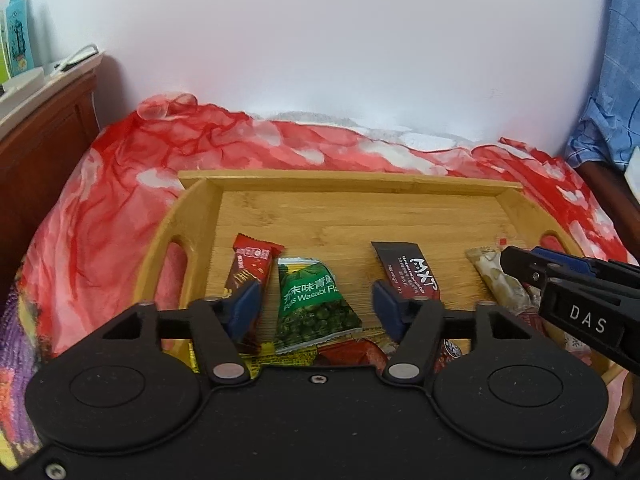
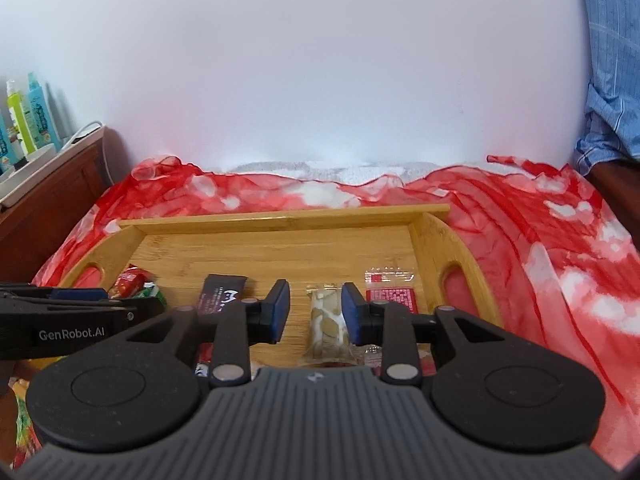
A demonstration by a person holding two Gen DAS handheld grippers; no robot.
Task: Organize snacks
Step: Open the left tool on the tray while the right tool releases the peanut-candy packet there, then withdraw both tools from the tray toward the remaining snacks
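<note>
Hovering over the bamboo tray with cut-out handles [image 1: 360, 216], the left gripper [image 1: 316, 304] has its blue fingers apart, clear of the green wasabi-pea packet [image 1: 314, 304] lying between them, while the right gripper [image 2: 316, 312], fingers likewise apart, straddles the clear-wrapped beige nougat bar [image 2: 328, 324] without touching it.

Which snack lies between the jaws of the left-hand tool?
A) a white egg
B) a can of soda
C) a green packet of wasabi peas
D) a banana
C: the green wasabi pea packet lies flat on the wooden tray, between the open jaws of the left gripper.
</note>
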